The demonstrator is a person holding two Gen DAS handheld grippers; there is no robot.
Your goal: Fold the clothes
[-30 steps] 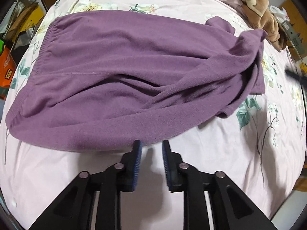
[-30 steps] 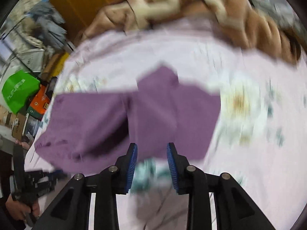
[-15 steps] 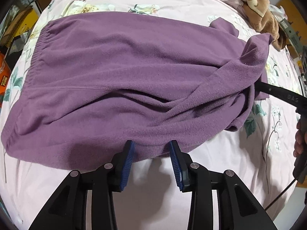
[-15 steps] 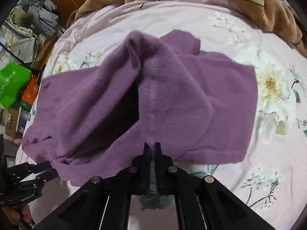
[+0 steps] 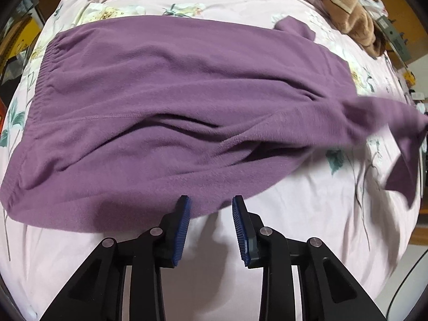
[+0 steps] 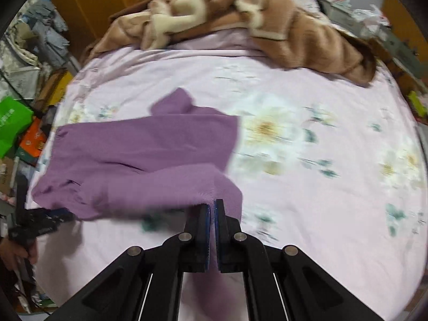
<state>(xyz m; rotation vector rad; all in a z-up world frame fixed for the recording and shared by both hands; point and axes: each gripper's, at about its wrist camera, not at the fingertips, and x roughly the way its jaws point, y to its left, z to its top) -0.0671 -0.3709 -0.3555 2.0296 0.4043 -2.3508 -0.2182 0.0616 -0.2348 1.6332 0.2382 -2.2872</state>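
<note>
Purple fleece trousers (image 5: 174, 93) lie spread across the pink flowered bedsheet (image 5: 307, 227), elastic waistband at the left. My left gripper (image 5: 211, 200) points down at their near edge. Its jaws are closing, the hem lies just at the tips, and the blue pads stand apart from the cloth. My right gripper (image 6: 212, 203) is shut on the leg end of the trousers (image 6: 139, 155) and holds it raised off the sheet. In the left wrist view that lifted end trails out blurred at the right edge. The left gripper (image 6: 40, 222) also appears at the far left of the right wrist view, held by a hand (image 6: 16, 251).
A brown and cream blanket (image 6: 240, 21) is heaped at the head of the bed. Boxes and a green bag (image 6: 10, 125) crowd the floor left of the bed. Bare sheet (image 6: 321, 187) stretches right of the trousers.
The right gripper went from open to shut on the leg end, then rose and drew it out to the side. The left gripper edged up to the near hem.
</note>
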